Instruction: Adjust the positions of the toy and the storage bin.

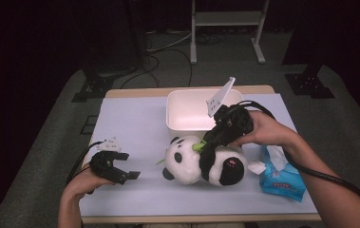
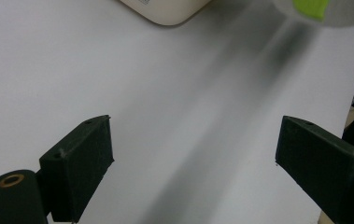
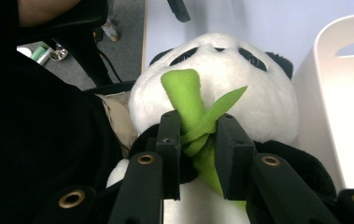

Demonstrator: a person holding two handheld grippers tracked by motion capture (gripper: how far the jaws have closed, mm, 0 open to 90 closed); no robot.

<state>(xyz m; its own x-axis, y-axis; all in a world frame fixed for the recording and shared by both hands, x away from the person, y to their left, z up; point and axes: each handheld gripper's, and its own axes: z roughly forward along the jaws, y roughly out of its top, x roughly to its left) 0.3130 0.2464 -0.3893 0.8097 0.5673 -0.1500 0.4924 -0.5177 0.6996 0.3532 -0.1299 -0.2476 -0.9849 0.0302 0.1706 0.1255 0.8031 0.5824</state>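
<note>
Pale tabletop (image 1: 135, 118) under a white sheet, dark room behind, grey floor and a metal stand (image 1: 227, 28) beyond the far edge. Open sheet lies at left and along the near edge, where the left gripper (image 1: 120, 172) hovers, fingers (image 2: 79, 165) released and spread wide; white tub (image 1: 192, 111) sits at the back, blue wipes pack (image 1: 279, 178) near the right edge. Panda toy (image 1: 203, 164) lies mid-table just before the tub, black-and-white plush, its green bamboo sprig (image 3: 198, 126) clenched by the right gripper (image 3: 198, 154).

The left gripper (image 1: 120, 172) sits low at the near left, jaws spread wide with nothing between them; the right gripper (image 1: 209, 141) tilts down and leftward, jaws clamped, wrist raised
</note>
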